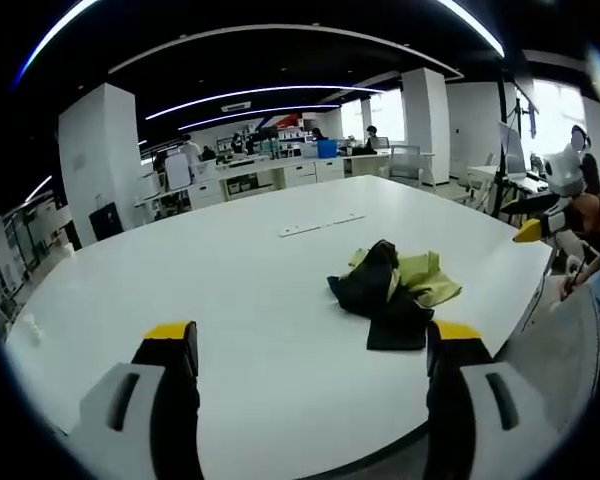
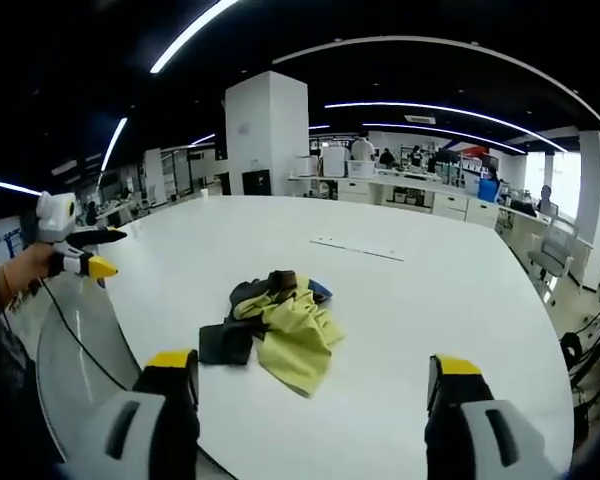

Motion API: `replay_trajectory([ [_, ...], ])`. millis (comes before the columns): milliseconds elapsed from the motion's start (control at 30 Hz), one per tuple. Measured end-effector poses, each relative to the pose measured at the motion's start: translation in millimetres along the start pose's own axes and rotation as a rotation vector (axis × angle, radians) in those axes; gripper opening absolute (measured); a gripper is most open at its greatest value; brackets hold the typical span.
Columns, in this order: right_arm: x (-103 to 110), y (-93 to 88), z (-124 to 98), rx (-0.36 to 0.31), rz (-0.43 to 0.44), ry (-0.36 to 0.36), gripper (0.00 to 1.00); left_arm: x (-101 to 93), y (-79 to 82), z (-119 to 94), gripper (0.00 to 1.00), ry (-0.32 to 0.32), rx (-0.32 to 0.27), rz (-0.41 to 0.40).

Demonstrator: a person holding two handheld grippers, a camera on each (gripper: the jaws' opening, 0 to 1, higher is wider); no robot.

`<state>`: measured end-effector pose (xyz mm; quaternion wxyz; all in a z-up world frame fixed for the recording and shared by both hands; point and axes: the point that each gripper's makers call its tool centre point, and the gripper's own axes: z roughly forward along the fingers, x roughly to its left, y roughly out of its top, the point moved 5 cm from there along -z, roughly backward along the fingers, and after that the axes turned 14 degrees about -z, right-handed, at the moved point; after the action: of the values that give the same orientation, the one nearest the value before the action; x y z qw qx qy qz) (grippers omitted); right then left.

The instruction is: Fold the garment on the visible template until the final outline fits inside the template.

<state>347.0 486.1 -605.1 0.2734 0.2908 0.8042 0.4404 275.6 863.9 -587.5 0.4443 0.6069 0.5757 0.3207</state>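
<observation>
Both grippers (image 1: 312, 350) (image 2: 312, 380) released, nothing held. Crumpled garment (image 2: 278, 328) ahead btwn right jaws, nearer left's right jaw. Risk: grabbing 2 layers, bunching worse.

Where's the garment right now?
The garment lies crumpled on the white table, ahead of the open left claw toward its right jaw; in the right gripper view it sits centre-left.

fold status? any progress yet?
Nothing done: the garment lies crumpled, black and yellow-green, on the white table. Nothing in hand: left gripper and right gripper are open, short of it. Left: spreading it flat and all the folds.
</observation>
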Motion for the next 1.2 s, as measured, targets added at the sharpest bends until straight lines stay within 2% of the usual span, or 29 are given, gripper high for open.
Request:
replay_trajectory([
  [733,2.7,1.9,8.5,-0.002,-0.002,0.022,0.99,0.4,0.1,7.0,0.91,-0.012,0.008,-0.013],
  [1200,6.0,6.0,39.3,0.008,-0.018,0.072,0.99,0.5,-1.6,31.7,0.86,-0.057,0.014,-0.03],
])
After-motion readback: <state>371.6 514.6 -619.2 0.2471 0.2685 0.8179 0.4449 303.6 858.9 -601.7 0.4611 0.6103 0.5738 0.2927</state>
